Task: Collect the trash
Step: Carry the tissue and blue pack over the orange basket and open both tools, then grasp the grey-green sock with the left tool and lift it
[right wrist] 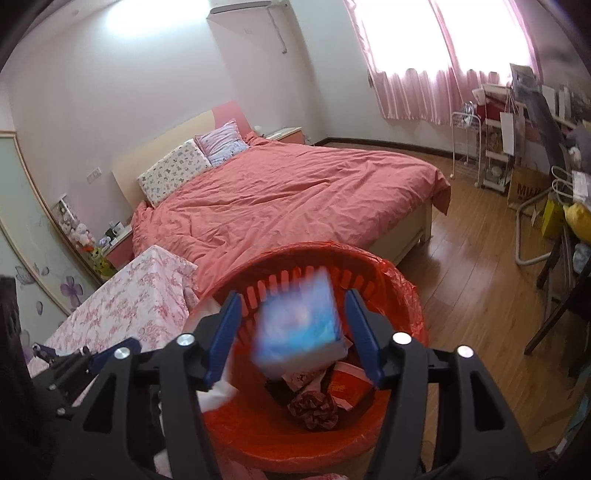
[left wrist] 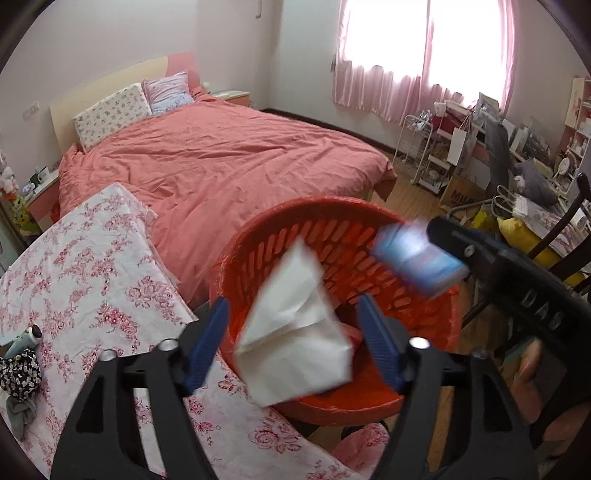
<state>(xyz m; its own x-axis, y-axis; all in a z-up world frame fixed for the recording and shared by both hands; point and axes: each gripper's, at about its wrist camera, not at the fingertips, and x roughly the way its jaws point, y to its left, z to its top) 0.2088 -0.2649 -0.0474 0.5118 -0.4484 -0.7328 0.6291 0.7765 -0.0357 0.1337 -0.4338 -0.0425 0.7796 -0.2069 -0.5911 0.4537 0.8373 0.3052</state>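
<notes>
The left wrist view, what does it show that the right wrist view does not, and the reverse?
Only the left wrist view: a white tissue between the open left gripper fingers, apparently loose, and the right gripper's black body.

Only the right wrist view: trash already in the bin, including a dark red bow, and an air conditioner on the wall.

Both: the red bin, a blurred blue packet over it, free of the open right gripper, and the bed.

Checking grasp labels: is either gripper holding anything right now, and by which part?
Nothing is held. The tissue sits loose between the open left gripper, and the blue packet between the open right gripper, both blurred above the bin.
</notes>
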